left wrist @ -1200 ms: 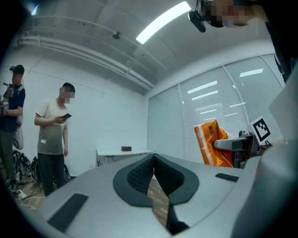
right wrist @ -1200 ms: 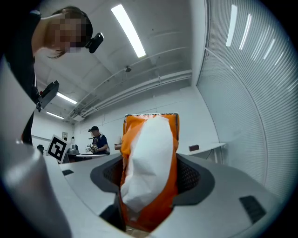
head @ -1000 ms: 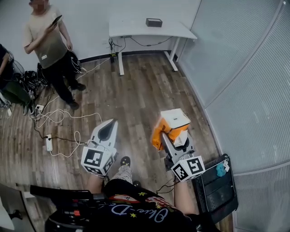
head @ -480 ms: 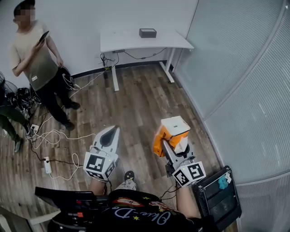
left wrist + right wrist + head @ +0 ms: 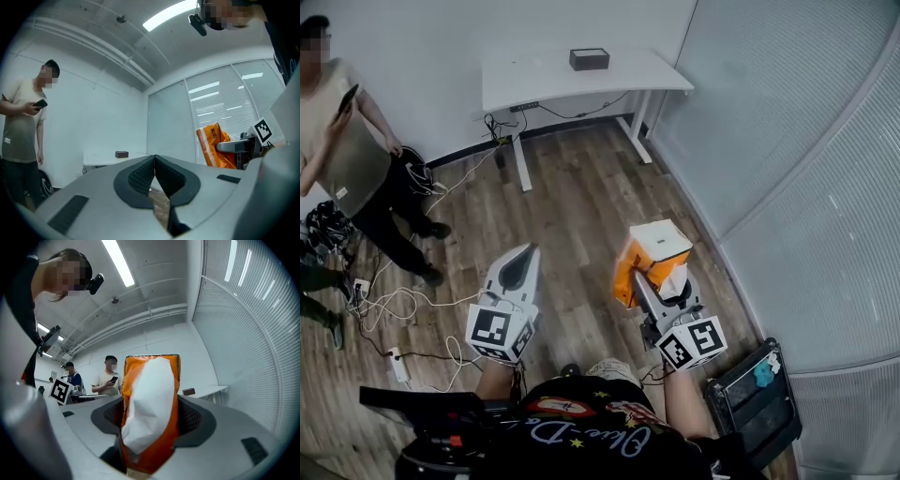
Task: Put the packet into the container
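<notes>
Orange packet (image 5: 151, 401) pinched in right tongs (image 5: 150, 430); left tongs (image 5: 154, 164) pressed together, well apart.

Holds a gripper in each hand, side by side in the lower middle of the head view, both pointing up the frame and about level. Has the left gripper (image 5: 525, 255), left of centre, with jaws pressed together at the tips and nothing between them. Clamps the right gripper (image 5: 654, 281), right of centre, with jaws spread wide, on an orange packet (image 5: 652, 251) that stands up between the pads. Reaches out with both forearms (image 5: 680, 405) from the bottom edge, well apart and roughly parallel, marker cubes (image 5: 500, 331) at the near ends.
</notes>
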A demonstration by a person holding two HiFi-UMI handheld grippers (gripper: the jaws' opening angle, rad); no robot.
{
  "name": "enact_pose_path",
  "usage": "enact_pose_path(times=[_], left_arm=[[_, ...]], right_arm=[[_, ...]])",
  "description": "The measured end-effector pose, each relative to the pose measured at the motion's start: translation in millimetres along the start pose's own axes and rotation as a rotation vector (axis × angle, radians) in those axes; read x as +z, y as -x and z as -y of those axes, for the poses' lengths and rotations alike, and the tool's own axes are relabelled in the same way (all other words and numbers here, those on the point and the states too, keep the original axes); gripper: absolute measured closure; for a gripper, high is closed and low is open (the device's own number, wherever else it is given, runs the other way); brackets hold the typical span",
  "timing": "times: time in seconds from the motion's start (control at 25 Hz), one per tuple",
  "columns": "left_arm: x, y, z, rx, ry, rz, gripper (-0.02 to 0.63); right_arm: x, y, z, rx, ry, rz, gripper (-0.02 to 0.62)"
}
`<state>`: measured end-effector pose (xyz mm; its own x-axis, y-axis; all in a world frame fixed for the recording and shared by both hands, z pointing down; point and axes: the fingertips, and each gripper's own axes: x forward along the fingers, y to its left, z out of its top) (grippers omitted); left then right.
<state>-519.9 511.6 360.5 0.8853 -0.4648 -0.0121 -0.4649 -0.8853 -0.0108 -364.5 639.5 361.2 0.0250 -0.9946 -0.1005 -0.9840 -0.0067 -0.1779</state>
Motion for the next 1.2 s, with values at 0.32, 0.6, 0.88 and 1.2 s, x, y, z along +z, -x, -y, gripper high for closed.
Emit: enact_pose_path(times=[0.32, 0.6, 0.88, 1.2], left_arm=[[-3.5, -113.2, -42.4, 0.047, 0.008, 0.004, 0.597], [-1.5, -216.4, -58.4, 0.081, -0.005, 0.002, 0.597], [-1.6, -299.7, -66.4, 0.114, -0.031, -0.006, 0.597], [-2.5, -355.3, -96.3, 0.154, -0.029, -0.008, 0.597]], right_arm=[[2.9, -95.8, 88.7, 0.031, -0.004, -0.011, 0.308], [15.3, -169.6, 172.5, 0.085, -0.004, -0.011, 0.308], [18.9, -223.6, 244.6, 0.130, -0.037, -0.002, 0.308], [13.0, -280.7, 283.1, 0.161, -0.057, -0.023, 0.308]])
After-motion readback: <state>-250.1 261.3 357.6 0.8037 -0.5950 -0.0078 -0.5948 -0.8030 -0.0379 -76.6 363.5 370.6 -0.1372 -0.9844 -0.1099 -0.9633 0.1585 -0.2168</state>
